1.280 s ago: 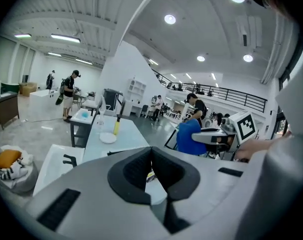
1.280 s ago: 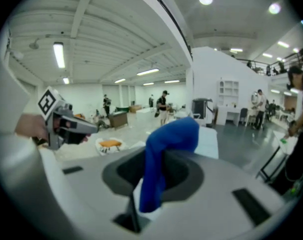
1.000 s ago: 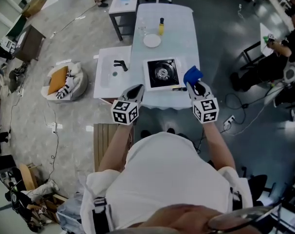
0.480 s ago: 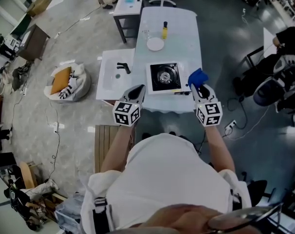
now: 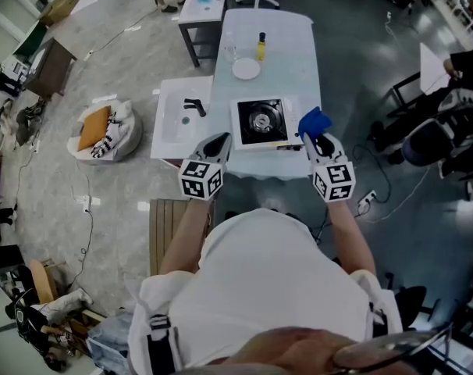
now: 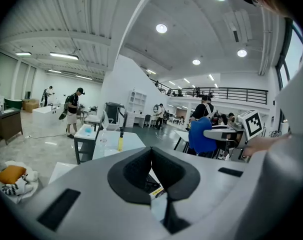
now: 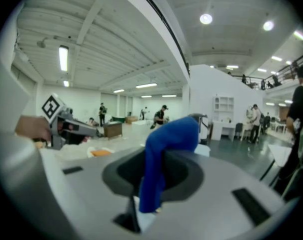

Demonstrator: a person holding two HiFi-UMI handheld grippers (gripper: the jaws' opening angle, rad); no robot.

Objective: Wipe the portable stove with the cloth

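The portable stove (image 5: 260,119), white with a black burner, sits near the front edge of a long white table (image 5: 291,45). A blue cloth (image 5: 312,121) hangs from my right gripper (image 5: 318,140), which is shut on it just right of the stove; in the right gripper view the cloth (image 7: 161,154) stands up between the jaws. My left gripper (image 5: 217,144) is shut and holds nothing, in front of the stove's left corner. In the left gripper view its jaws (image 6: 152,156) meet, with the table behind them.
A white plate (image 5: 246,69), a yellow bottle (image 5: 261,45) and a glass (image 5: 229,51) stand behind the stove. A white sink unit (image 5: 178,119) adjoins the table's left side. A small dark table (image 5: 199,2) is further back. People work at desks on the right.
Both grippers and the cloth keep their places by the stove. The head view has shifted slightly, so the whole scene drifted a little.
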